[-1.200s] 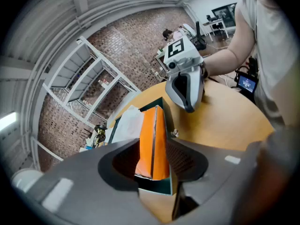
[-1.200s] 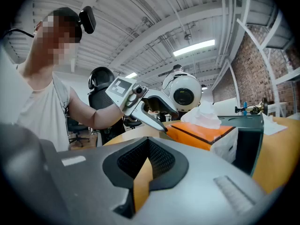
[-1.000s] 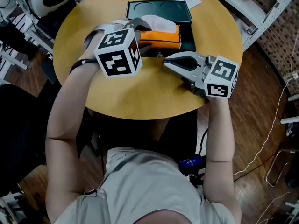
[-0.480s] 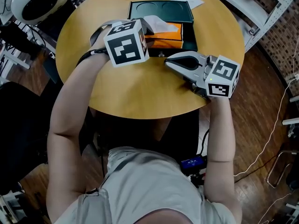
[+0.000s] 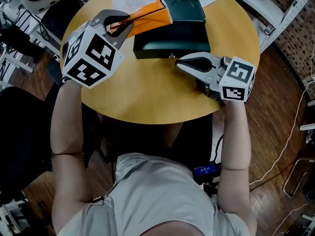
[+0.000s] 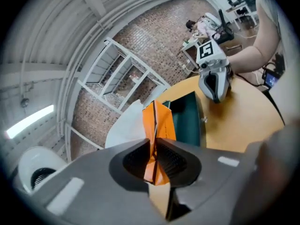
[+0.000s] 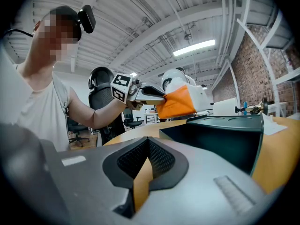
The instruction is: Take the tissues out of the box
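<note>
Holding the orange tissue pack (image 5: 147, 16) up, out of the dark green box (image 5: 171, 48), left gripper (image 5: 121, 26) jaws closing on its edge (a white tissue (image 5: 126, 4) pokes out), right gripper (image 5: 185, 63) shut, empty, on the yellow table (image 5: 147, 95)

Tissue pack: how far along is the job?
Done: the orange tissue pack is out of the dark green box, held in the air to its left. In hand: the left gripper has its jaws closing on the pack's edge; the right gripper is shut, empty, by the box front. Left: set the pack on the table and let go. Whether more sits in the box isn't visible.
</note>
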